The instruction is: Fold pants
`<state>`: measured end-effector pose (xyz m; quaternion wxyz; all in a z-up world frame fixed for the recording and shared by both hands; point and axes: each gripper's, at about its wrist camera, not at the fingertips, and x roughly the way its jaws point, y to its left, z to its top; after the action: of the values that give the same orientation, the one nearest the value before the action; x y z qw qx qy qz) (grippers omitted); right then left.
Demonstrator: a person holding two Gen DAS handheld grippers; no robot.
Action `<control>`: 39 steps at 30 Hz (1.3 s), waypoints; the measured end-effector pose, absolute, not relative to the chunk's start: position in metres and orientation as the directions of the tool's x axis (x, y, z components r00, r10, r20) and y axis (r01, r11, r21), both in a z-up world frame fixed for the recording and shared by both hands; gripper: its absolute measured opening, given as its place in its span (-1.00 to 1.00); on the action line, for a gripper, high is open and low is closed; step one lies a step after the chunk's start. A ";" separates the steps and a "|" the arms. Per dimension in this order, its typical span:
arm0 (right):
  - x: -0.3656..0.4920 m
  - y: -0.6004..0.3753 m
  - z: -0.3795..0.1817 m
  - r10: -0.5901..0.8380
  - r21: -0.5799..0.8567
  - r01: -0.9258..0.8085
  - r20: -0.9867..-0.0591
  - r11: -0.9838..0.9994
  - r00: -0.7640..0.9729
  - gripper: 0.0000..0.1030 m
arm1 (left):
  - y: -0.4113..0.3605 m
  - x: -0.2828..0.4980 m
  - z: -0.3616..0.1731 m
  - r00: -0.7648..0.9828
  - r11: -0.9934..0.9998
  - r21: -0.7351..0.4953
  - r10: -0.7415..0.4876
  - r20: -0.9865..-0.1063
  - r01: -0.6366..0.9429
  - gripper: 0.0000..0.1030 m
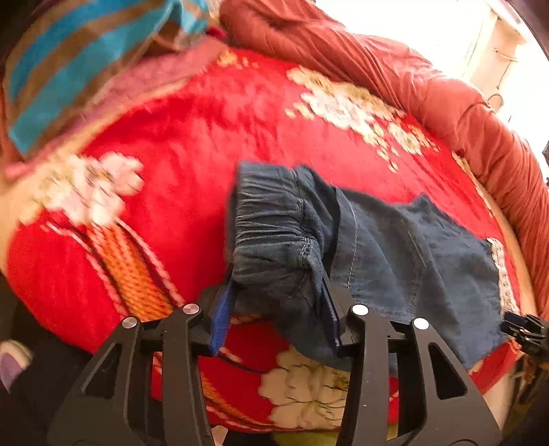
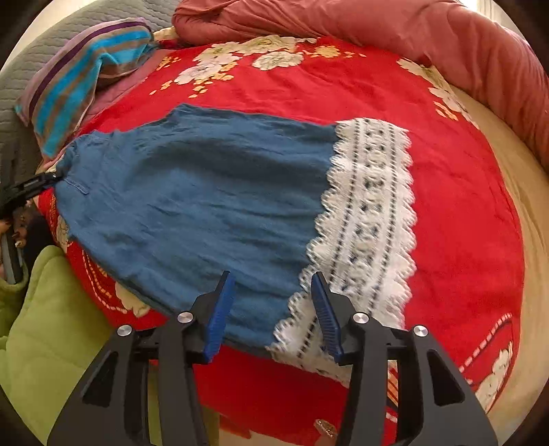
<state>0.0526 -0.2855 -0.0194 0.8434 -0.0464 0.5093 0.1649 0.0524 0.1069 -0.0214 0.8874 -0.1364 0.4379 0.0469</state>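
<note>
Blue denim pants (image 2: 192,192) with a white lace hem (image 2: 370,219) lie flat on a red flowered blanket (image 2: 456,206). My right gripper (image 2: 272,284) is open just above the near edge of the leg, where blue cloth meets lace. In the left wrist view the gathered elastic waistband (image 1: 274,219) bunches between the fingers of my left gripper (image 1: 278,274), whose jaws stand wide with cloth between them. The legs (image 1: 411,254) stretch away to the right. The left gripper tip shows at the waist in the right wrist view (image 2: 41,180).
A striped blue and brown pillow (image 2: 79,82) lies at the far left. A rust-red quilt roll (image 2: 394,31) runs along the far and right side. A light green cover (image 2: 48,326) lies at the near left. The red blanket (image 1: 192,137) spreads beyond the pants.
</note>
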 end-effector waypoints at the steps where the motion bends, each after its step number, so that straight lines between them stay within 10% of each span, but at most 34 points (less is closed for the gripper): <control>1: 0.051 -0.288 -0.021 0.230 0.092 -0.319 -0.875 0.943 0.426 -0.12 | 0.112 0.049 -0.019 0.616 0.959 -0.184 -0.011 -0.788 -0.218 -0.31; 12: 0.059 -0.316 0.018 0.281 0.145 -0.273 -0.772 0.951 0.569 -0.02 | 0.114 0.030 0.021 0.685 0.962 -0.092 0.114 -0.719 -0.257 0.10; 22: 0.152 -0.361 0.005 0.276 0.241 -0.137 -0.773 0.961 0.571 -0.02 | 0.021 0.111 0.039 0.638 0.981 -0.177 -0.184 -0.748 0.076 0.26; 33: 0.198 -0.367 -0.041 0.387 0.383 -0.115 -0.774 0.916 0.501 -0.14 | -0.031 0.211 -0.040 0.446 0.972 -0.191 -0.234 -0.864 0.140 0.28; 36: 0.196 -0.364 -0.042 0.423 0.406 -0.151 -0.751 0.901 0.508 -0.56 | -0.037 0.212 -0.053 0.431 0.965 -0.219 -0.260 -0.864 0.142 -0.17; 38: 0.189 -0.360 -0.035 0.432 0.392 -0.193 -0.732 0.899 0.526 -0.65 | -0.046 0.208 -0.049 0.413 0.943 -0.273 -0.330 -0.849 0.191 -1.00; 39: 0.186 -0.358 -0.029 0.431 0.377 -0.214 -0.722 0.901 0.541 -0.67 | -0.048 0.207 -0.045 0.420 0.946 -0.264 -0.321 -0.849 0.189 -1.00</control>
<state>0.1865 -0.3583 -0.0291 0.8692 0.1225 0.4417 0.1856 0.2071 -0.0483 -0.0454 0.8402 -0.0639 0.5166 -0.1519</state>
